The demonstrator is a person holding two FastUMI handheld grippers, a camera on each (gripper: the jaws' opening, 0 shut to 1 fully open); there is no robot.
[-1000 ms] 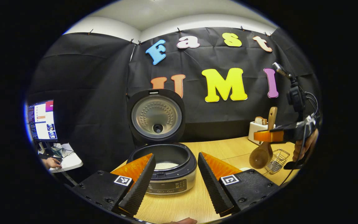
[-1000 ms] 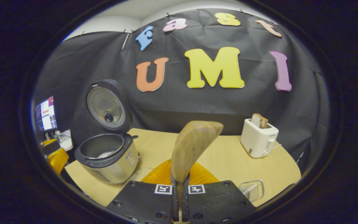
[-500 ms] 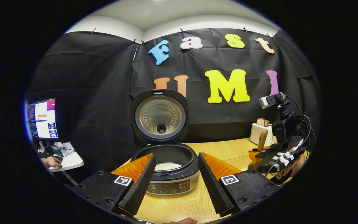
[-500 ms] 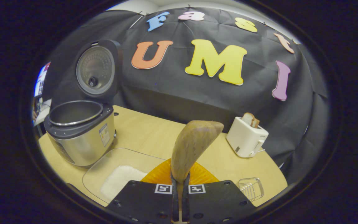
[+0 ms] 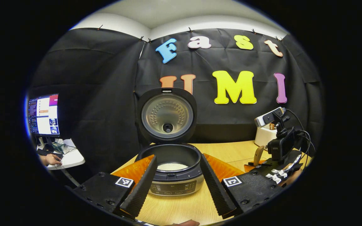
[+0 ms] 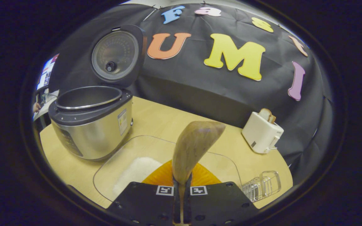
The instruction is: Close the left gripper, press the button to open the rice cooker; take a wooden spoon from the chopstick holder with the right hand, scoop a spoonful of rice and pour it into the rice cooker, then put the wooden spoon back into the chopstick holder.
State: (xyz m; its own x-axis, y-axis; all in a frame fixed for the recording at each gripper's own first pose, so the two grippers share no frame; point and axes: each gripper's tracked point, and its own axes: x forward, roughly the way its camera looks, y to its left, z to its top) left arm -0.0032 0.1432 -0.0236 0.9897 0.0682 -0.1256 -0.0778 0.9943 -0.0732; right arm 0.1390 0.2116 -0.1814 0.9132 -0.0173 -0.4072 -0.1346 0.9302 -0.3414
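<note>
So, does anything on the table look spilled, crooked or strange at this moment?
Nothing stands out. The rice cooker stands upright with its lid raised, the rice lies inside the clear tray, and the toaster is upright. The right gripper holds the wooden spoon over the tray.

In the right gripper view, the wooden spoon's handle is hidden between the fingers; the clear tray's near edge is covered by the gripper body — the rice partly so.
</note>
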